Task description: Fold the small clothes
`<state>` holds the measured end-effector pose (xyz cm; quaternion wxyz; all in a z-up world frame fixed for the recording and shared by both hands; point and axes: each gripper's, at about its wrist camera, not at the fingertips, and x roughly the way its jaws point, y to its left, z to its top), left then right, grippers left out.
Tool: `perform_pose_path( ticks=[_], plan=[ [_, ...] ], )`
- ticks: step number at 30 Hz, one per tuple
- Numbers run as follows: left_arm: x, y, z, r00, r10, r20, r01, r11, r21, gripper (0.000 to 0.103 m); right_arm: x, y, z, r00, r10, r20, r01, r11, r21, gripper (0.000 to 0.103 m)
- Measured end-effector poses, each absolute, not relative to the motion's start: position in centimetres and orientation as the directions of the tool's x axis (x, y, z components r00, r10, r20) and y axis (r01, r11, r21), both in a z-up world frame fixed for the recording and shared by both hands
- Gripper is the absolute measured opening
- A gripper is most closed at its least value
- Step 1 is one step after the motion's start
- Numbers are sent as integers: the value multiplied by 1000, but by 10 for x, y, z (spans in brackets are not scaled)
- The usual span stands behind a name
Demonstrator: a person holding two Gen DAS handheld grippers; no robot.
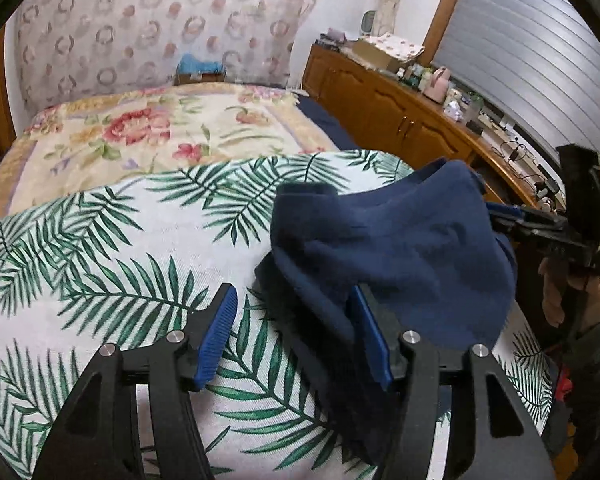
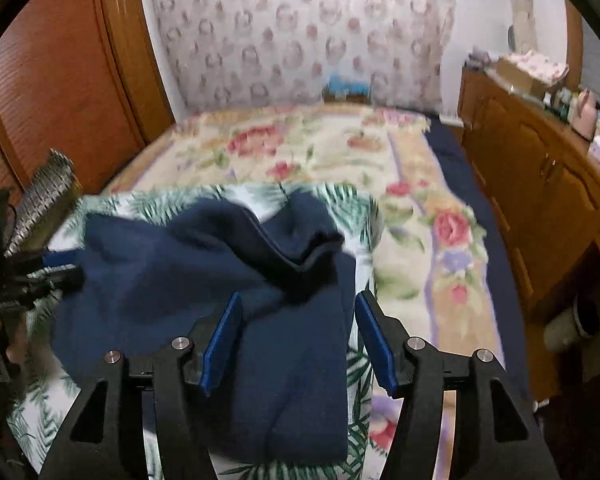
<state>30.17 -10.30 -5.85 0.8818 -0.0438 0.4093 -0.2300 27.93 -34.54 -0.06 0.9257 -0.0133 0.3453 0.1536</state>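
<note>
Navy garment btwn right gripper jaws

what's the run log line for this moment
task: fold small clothes | left gripper: open | right gripper: open | navy garment: loose, rumpled on leaf cloth

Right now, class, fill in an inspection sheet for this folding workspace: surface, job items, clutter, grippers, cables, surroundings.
Surface: palm-leaf cloth spread over a floral bedspread.
Job's things: one navy garment, rumpled, lying on the leaf cloth.
Clutter: nothing seen on the leaf cloth.
Grippers: left gripper open, garment draped against one of its fingers; right gripper open over the garment.
Cables: wires on the wooden sideboard.
Surroundings: patterned headboard, window blind.
</note>
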Motion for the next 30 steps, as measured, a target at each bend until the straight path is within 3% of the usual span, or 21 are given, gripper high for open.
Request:
perform_pose_path(
  ticks=[11,15,16,17,19,20,22,30],
  plan=[
    [306,-110,-69,529,-432,-730,365,893,-264,60,313,-347,-10,637,339,-693,-333,931,150,61],
    [307,-112,-70,531,-436,-727,371,891,-263,60,313,-354,-14,612,375,-696,-350,918,187,52],
    [308,-113,-71,529,-439,-726,379,888,-260,59,314,-353,-15,605,390,-694,-365,911,193,43],
    [308,-114,-71,527,-441,-726,389,885,-255,56,314,-353,-15,594,408,-693,-385,901,201,36],
    [311,-114,-71,498,-476,-725,408,866,-289,39,314,-354,-15,585,421,-693,-400,893,205,30],
    [313,-113,-72,482,-492,-725,409,858,-310,36,314,-354,-15,583,422,-694,-407,891,200,28],
    [314,-115,-70,465,-506,-726,422,848,-321,22,312,-354,-13,589,414,-694,-408,894,186,24],
    [283,-118,-28,543,-518,-661,470,840,-272,15,284,-350,4,670,394,-630,-403,905,137,20]
  ],
)
